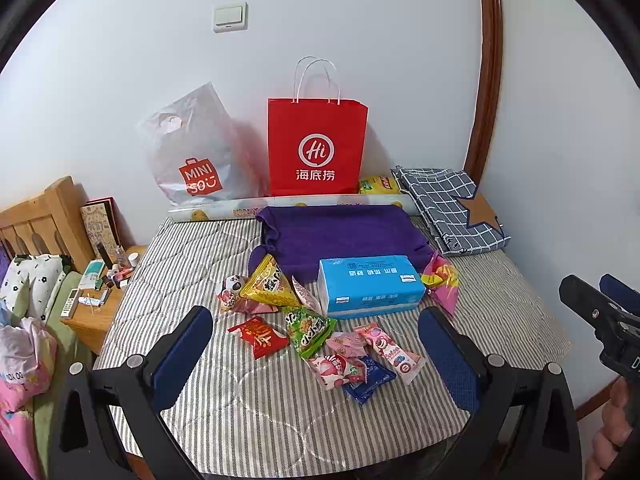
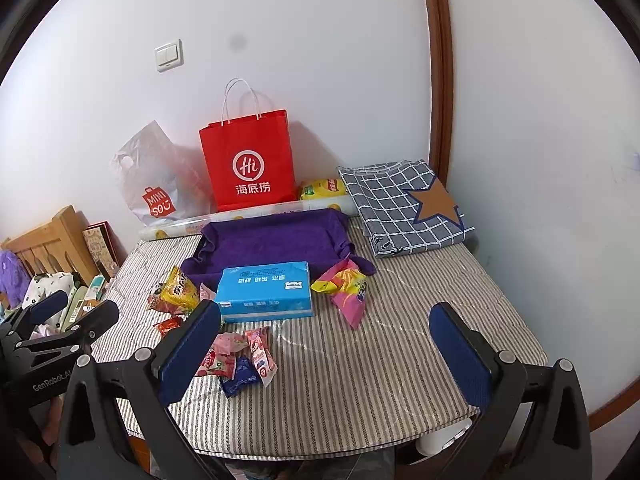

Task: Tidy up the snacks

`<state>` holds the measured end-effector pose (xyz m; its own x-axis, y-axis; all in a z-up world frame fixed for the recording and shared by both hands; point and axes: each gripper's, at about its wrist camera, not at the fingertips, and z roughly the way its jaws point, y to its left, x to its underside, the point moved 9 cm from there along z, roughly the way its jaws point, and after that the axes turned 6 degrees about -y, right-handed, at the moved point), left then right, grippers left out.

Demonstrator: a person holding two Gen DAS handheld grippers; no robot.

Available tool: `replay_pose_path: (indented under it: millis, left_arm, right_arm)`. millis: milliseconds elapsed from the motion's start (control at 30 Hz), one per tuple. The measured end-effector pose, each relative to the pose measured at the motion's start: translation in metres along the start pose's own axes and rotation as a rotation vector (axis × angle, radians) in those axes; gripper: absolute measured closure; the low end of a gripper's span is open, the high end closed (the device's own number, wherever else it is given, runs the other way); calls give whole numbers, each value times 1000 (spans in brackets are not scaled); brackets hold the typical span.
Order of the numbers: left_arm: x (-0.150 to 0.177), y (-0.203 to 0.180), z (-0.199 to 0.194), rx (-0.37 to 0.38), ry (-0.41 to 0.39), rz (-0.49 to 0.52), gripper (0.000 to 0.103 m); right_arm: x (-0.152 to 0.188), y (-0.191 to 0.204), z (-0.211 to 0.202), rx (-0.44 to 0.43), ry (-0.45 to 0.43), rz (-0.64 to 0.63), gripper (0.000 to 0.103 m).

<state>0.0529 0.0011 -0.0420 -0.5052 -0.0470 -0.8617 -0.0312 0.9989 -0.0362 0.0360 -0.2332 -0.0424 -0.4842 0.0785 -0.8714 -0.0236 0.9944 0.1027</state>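
Two grippers, left gripper [image 1: 316, 344] and right gripper [image 2: 326, 340], fingers spread wide and empty above a striped quilted mattress [image 2: 380, 360], crinkly foil snack packets [image 1: 320, 340] scattered between the left fingers, boxy blue tissue pack [image 1: 370, 286] beyond, soft purple cloth [image 1: 340, 236] behind.

White wall [image 1: 360, 20] filling upper frame, light switch [image 1: 230, 17] sitting upper left, brown wooden trim [image 1: 490, 60] curving right, wooden headboard [image 1: 40, 220] showing lower left.
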Motion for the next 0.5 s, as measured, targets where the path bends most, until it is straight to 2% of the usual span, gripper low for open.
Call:
replay_pose_path:
  millis: [500]
  left_arm:
    - [2,-3,0,-1,1,2,0]
  right_arm:
    - [3,1,1,-2,3,4,0]
